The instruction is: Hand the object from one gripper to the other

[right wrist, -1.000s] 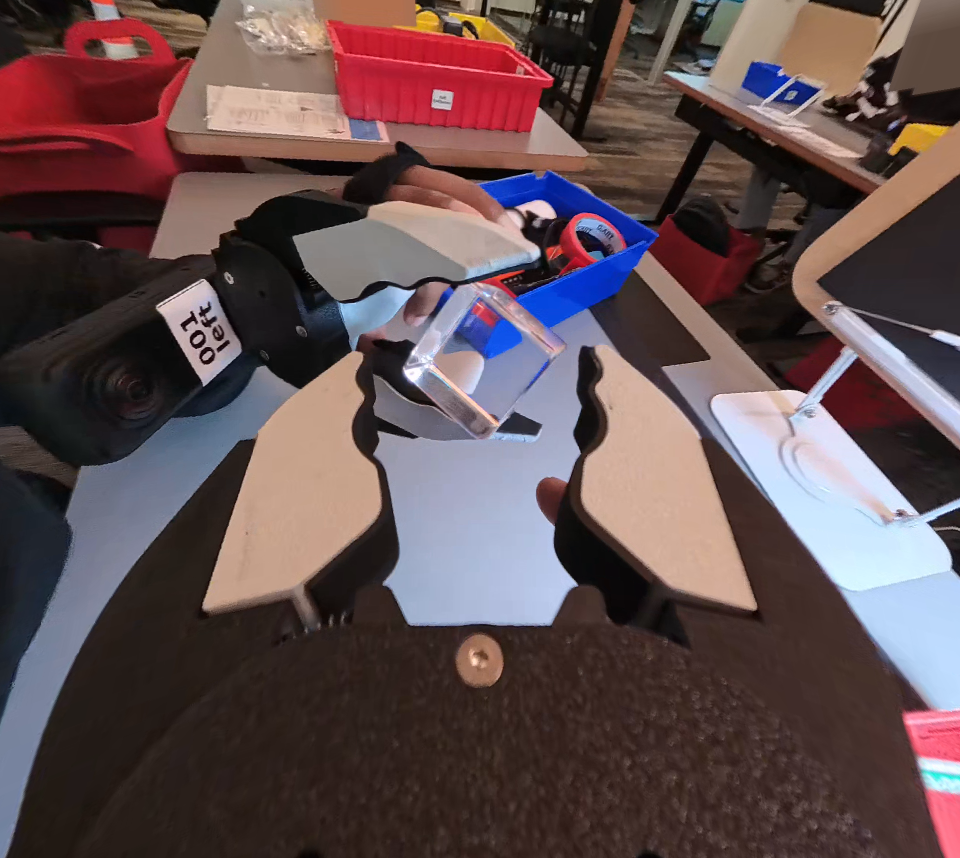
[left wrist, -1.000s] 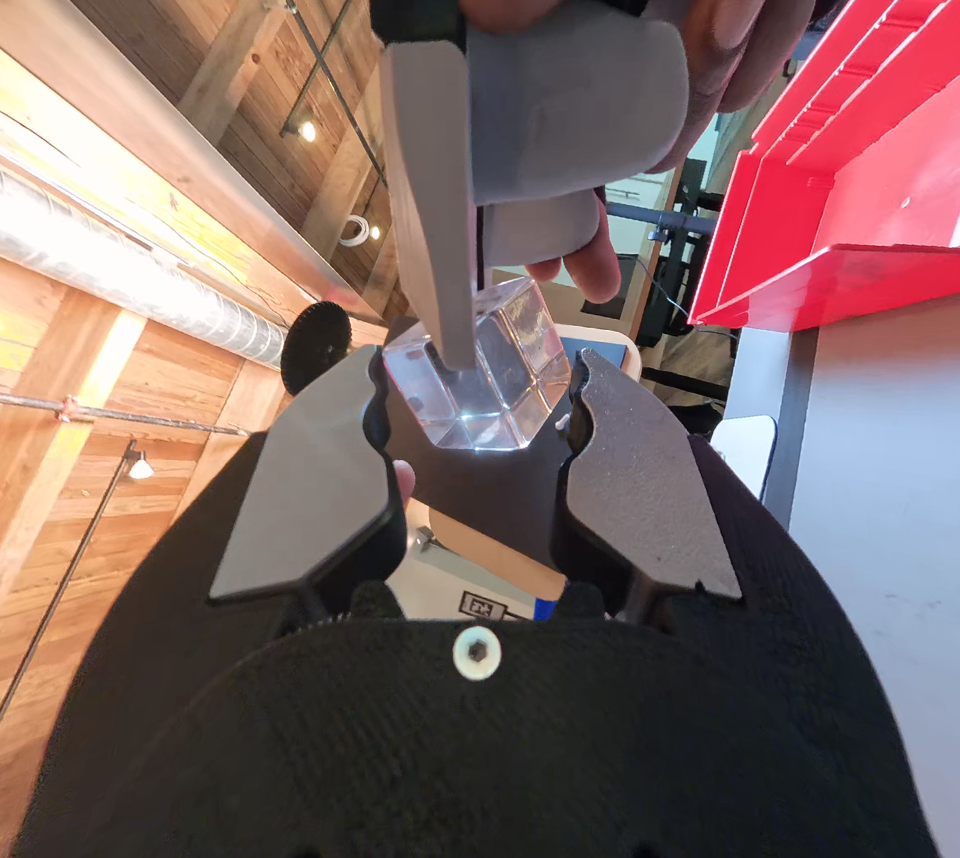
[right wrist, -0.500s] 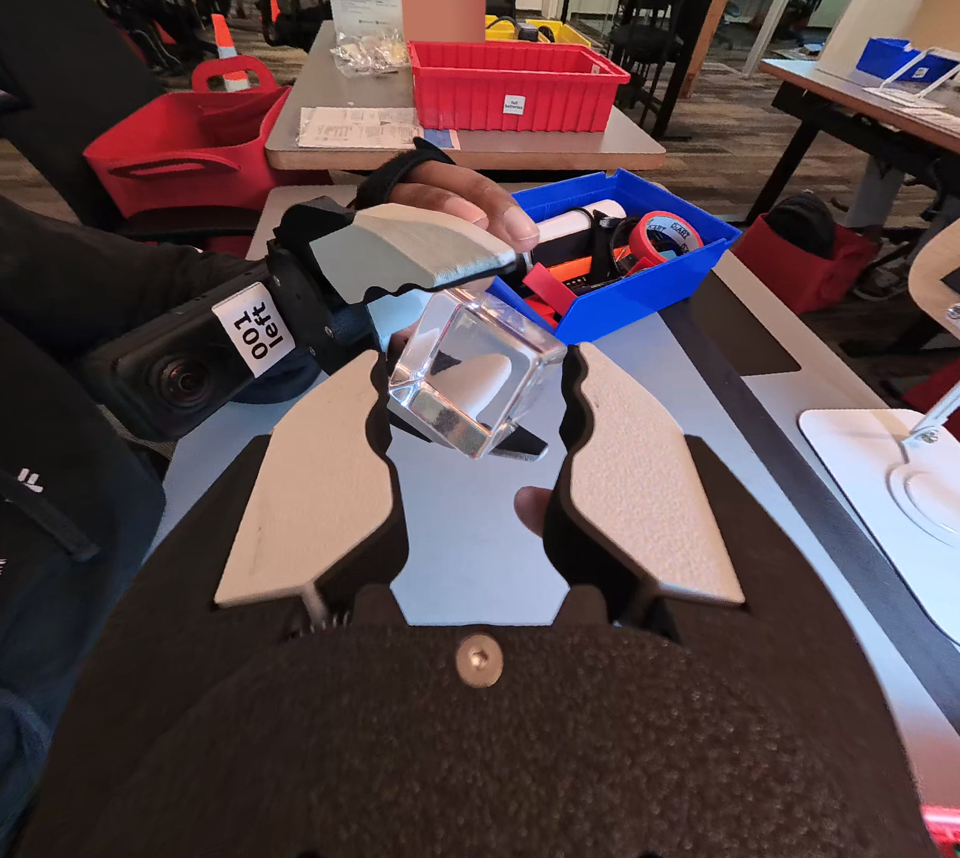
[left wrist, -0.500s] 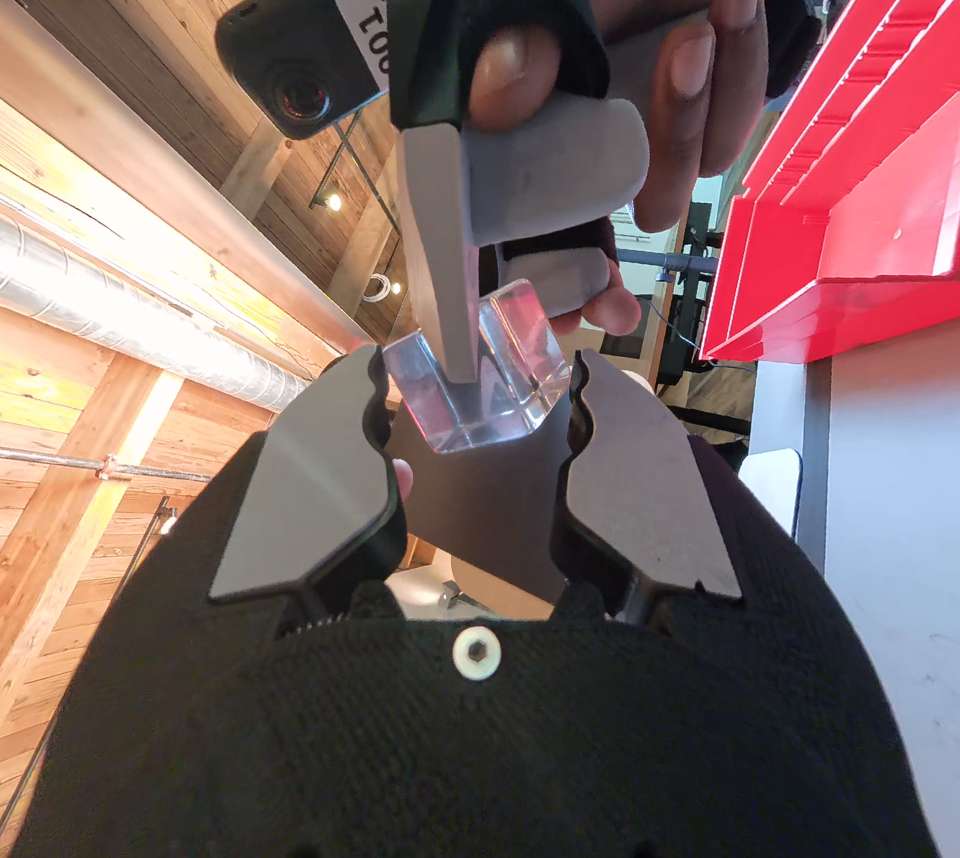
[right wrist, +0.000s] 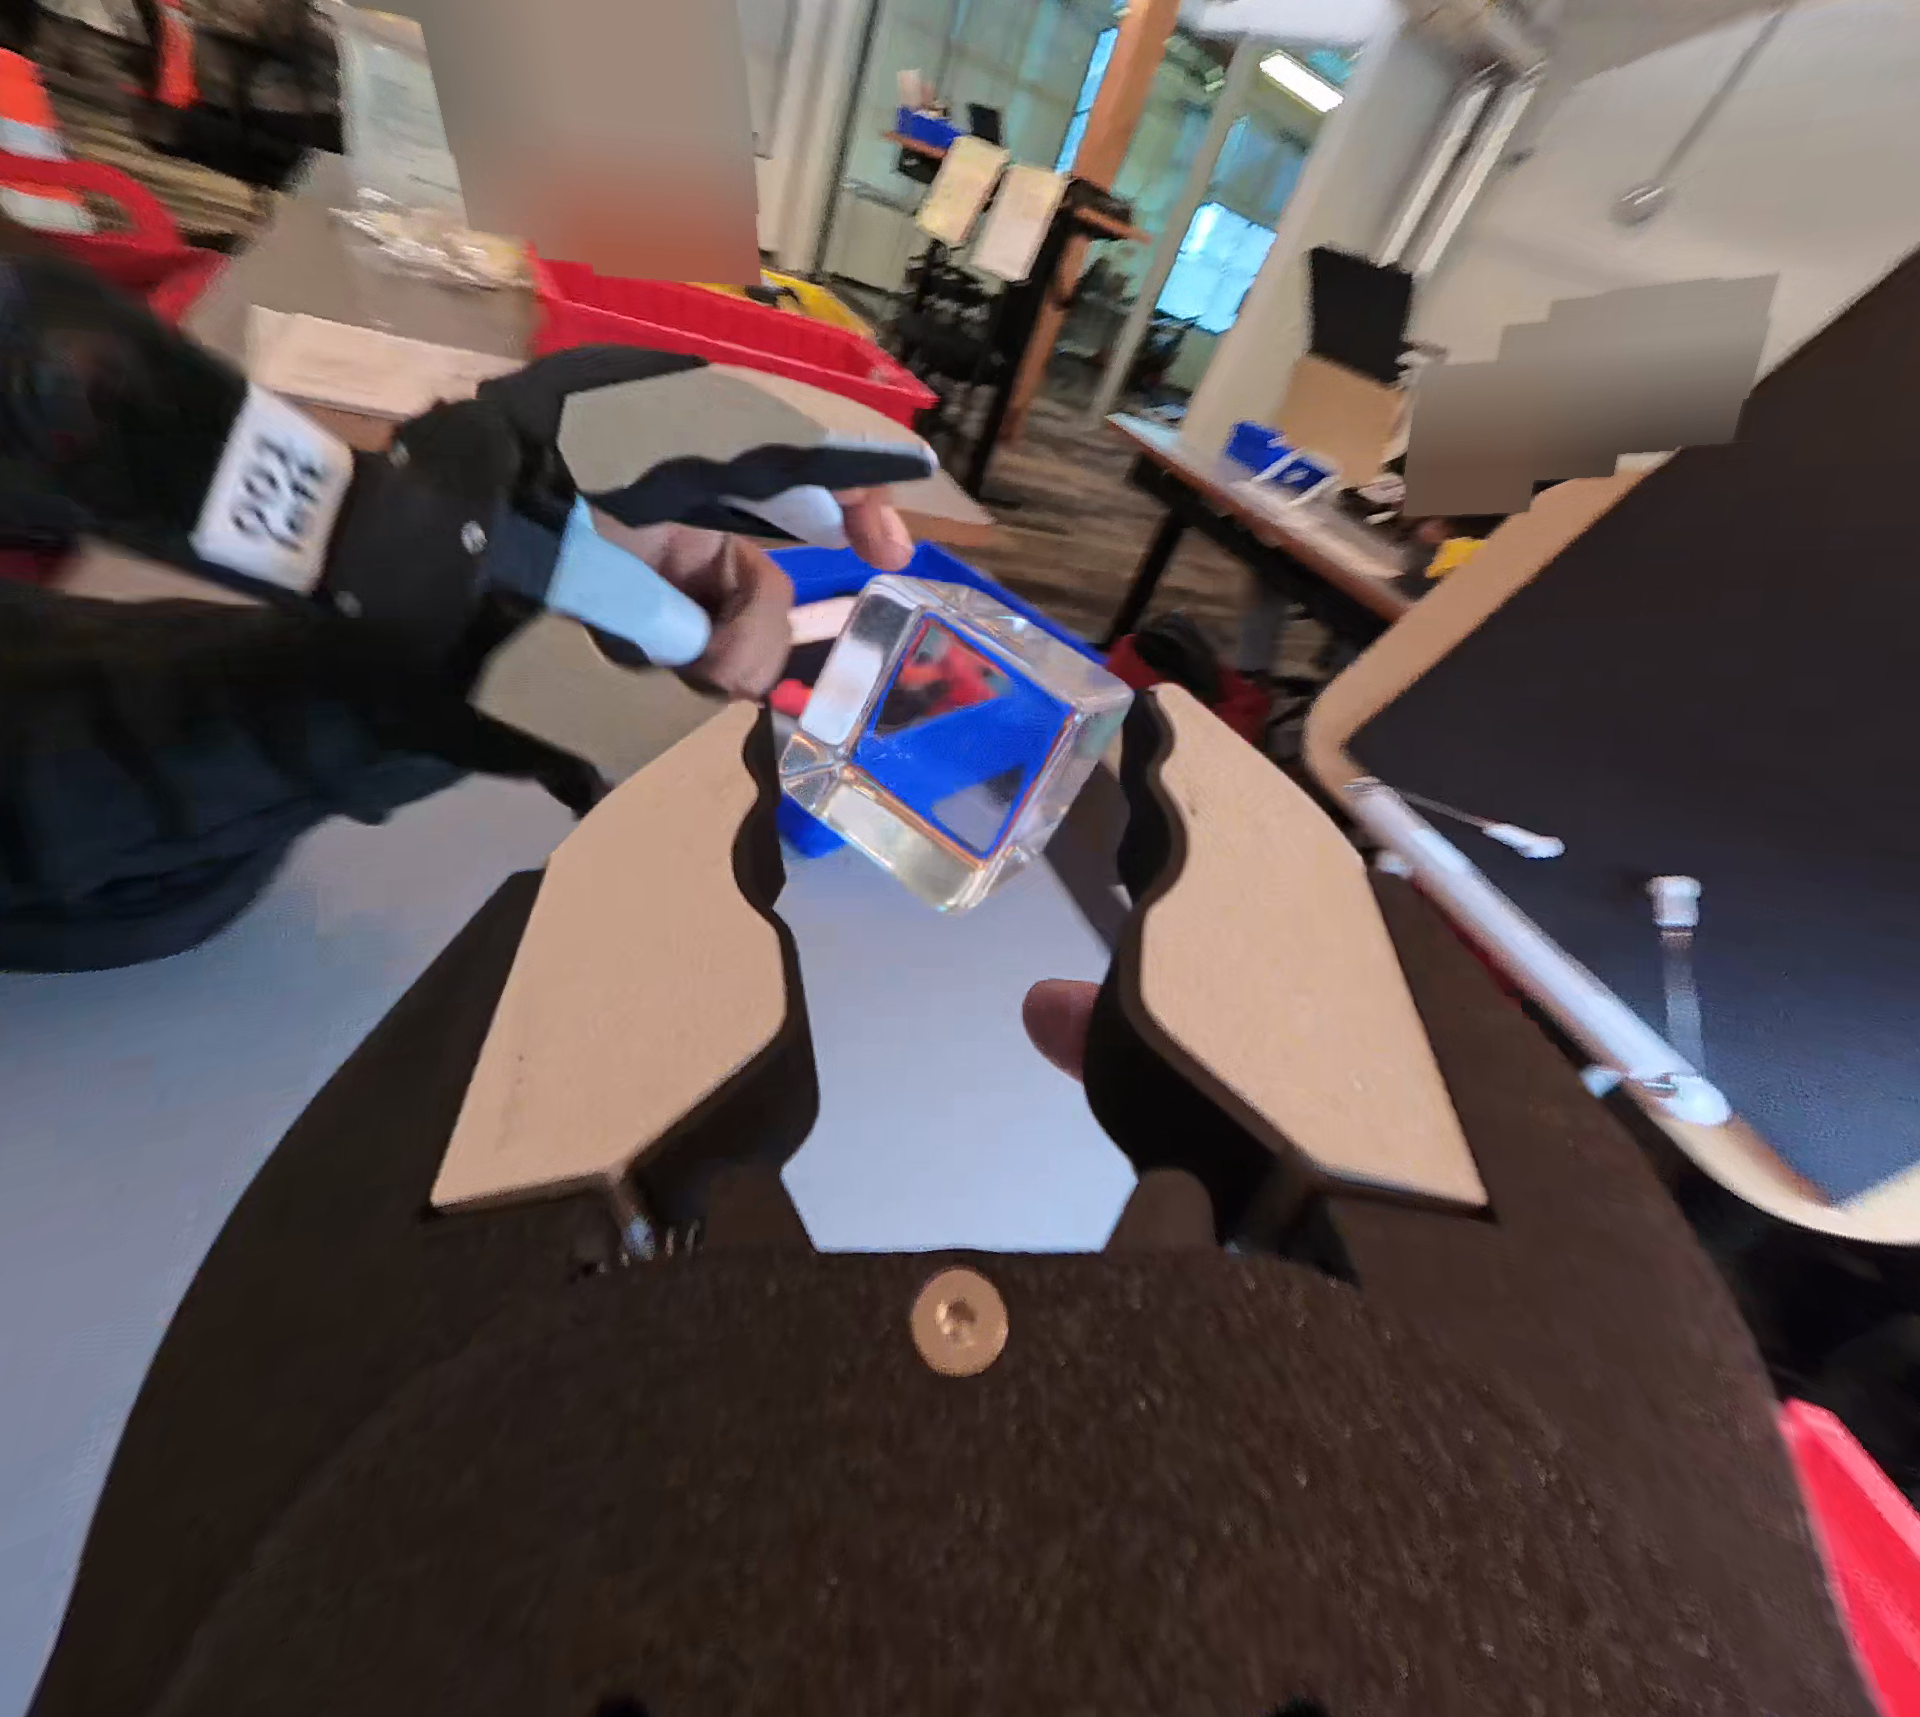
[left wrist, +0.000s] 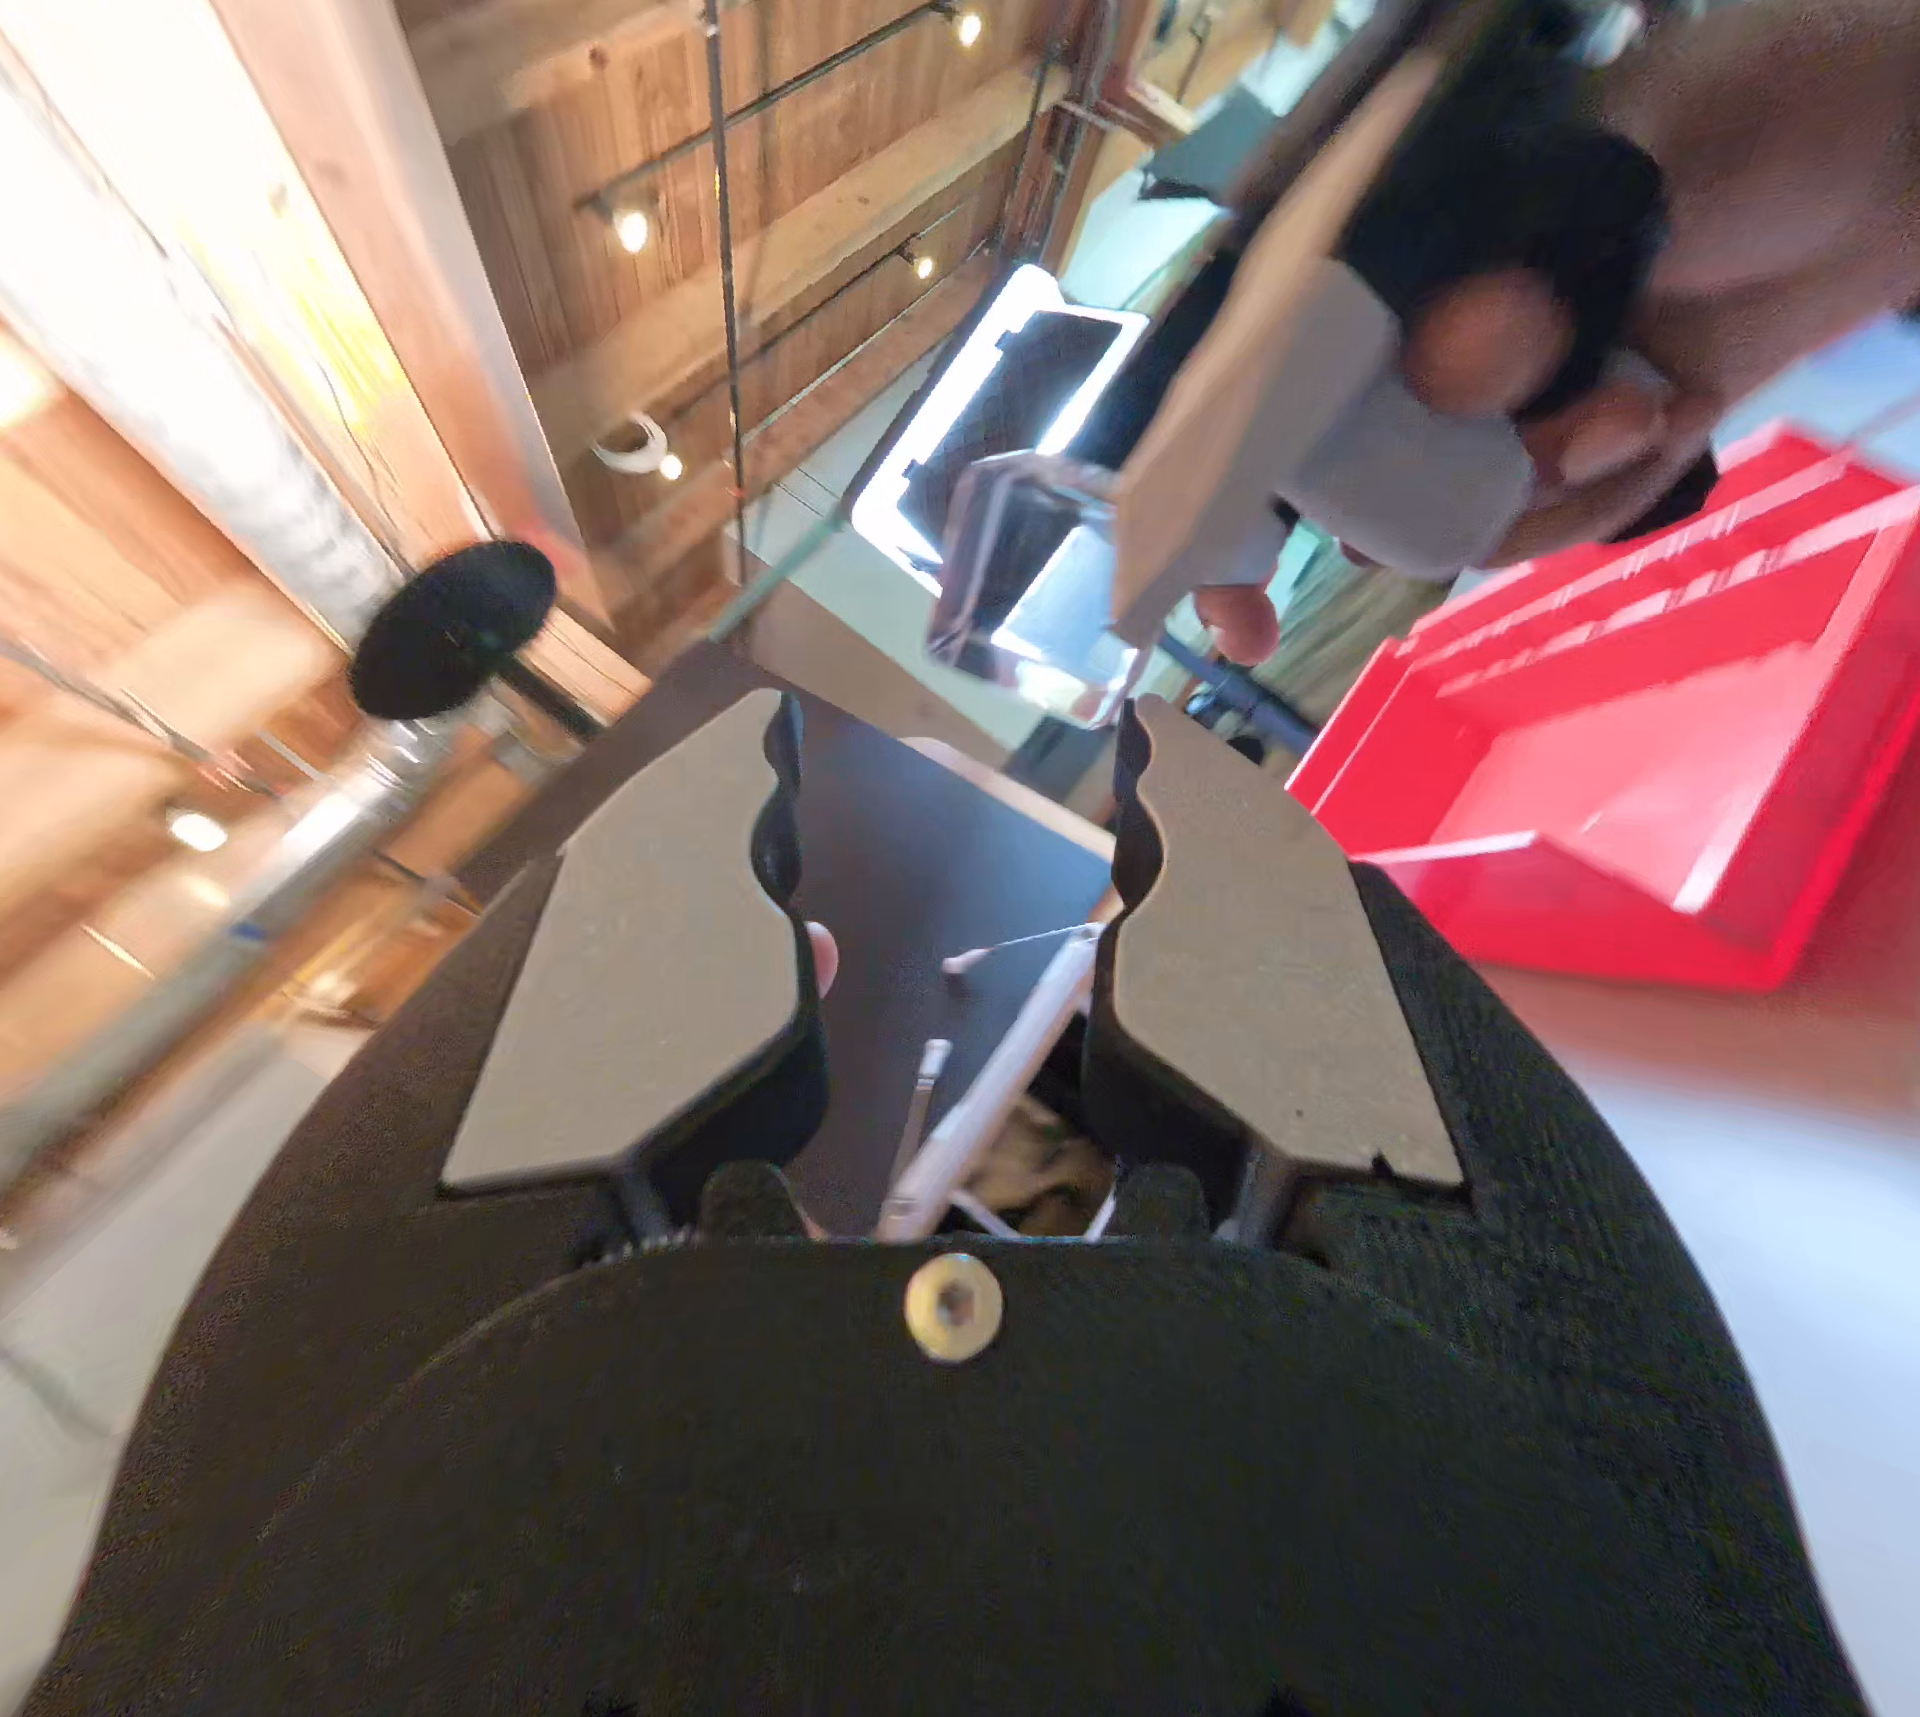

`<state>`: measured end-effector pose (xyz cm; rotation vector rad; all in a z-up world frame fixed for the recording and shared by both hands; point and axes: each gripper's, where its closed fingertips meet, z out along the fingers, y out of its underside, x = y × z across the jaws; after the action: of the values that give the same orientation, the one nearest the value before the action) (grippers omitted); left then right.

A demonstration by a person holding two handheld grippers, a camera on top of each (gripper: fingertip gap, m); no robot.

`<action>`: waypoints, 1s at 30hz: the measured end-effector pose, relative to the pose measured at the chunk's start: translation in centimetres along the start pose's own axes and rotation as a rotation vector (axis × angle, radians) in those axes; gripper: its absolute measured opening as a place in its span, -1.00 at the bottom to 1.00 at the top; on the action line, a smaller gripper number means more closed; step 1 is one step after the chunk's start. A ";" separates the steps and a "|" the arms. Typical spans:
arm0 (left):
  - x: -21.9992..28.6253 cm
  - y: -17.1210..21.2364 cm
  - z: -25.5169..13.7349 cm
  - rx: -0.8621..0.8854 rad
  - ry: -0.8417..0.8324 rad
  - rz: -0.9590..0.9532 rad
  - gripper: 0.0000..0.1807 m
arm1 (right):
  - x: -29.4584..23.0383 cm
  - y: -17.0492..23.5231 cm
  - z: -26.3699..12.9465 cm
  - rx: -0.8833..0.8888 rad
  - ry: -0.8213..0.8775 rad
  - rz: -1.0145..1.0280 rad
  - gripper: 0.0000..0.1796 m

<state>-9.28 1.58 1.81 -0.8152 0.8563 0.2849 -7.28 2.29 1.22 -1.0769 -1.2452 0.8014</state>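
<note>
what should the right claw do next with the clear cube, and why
Probably lower the clear cube toward the grey table and set it down. The right claw alone grips it, just at the fingertips, tilted and in the air. The left claw stands open and clear of it, so the handover looks done.

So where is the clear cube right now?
In the right wrist view the clear cube sits tilted between the right tool's fingertips, above the grey table; the left tool, to its left, is open and apart.
</note>
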 end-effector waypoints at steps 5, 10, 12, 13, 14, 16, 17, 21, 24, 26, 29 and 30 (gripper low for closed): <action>-4.3 1.5 -0.3 0.027 -0.022 -0.601 -0.36 | 1.7 -0.7 -0.7 0.008 0.186 -0.204 -0.29; -4.3 1.8 -0.1 0.042 0.134 -0.983 -0.33 | 1.2 -1.8 -0.9 0.066 0.214 -0.303 -0.29; -3.6 1.7 0.1 0.038 0.201 -1.092 -0.33 | 0.6 -2.2 -1.0 0.092 0.199 -0.345 -0.29; -3.4 1.5 0.1 0.045 0.230 -1.143 -0.33 | 0.2 -2.5 -1.1 0.118 0.187 -0.366 -0.29; -3.1 1.1 0.1 0.055 0.269 -1.194 -0.33 | -0.3 -2.7 -1.2 0.133 0.163 -0.380 -0.29; -2.3 0.3 0.1 0.065 0.358 -1.276 -0.32 | -0.9 -3.2 -1.4 0.162 0.155 -0.415 -0.29; -2.0 -0.2 0.1 0.078 0.398 -1.307 -0.31 | -1.2 -3.4 -1.5 0.173 0.152 -0.442 -0.29; -0.7 -2.3 -0.5 0.124 0.587 -1.423 -0.28 | -2.4 -3.5 -1.5 0.184 0.135 -0.544 -0.29; 0.3 -3.3 -0.8 0.137 0.707 -1.495 -0.24 | -3.4 -3.3 -1.2 0.174 0.115 -0.623 -0.29; 1.0 -3.8 -1.1 0.144 0.781 -1.537 -0.20 | -4.0 -2.9 -0.9 0.153 0.104 -0.670 -0.29; 1.9 -4.8 -1.7 0.161 0.891 -1.561 -0.14 | -4.8 -2.2 -0.3 0.119 0.086 -0.735 -0.29; 2.3 -5.1 -2.0 0.155 0.923 -1.548 -0.13 | -5.0 -2.0 -0.2 0.111 0.083 -0.753 -0.29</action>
<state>-6.21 -3.47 1.91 -1.2439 0.8095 -1.5993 -8.18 -3.06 1.45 -0.4730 -1.3778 0.2371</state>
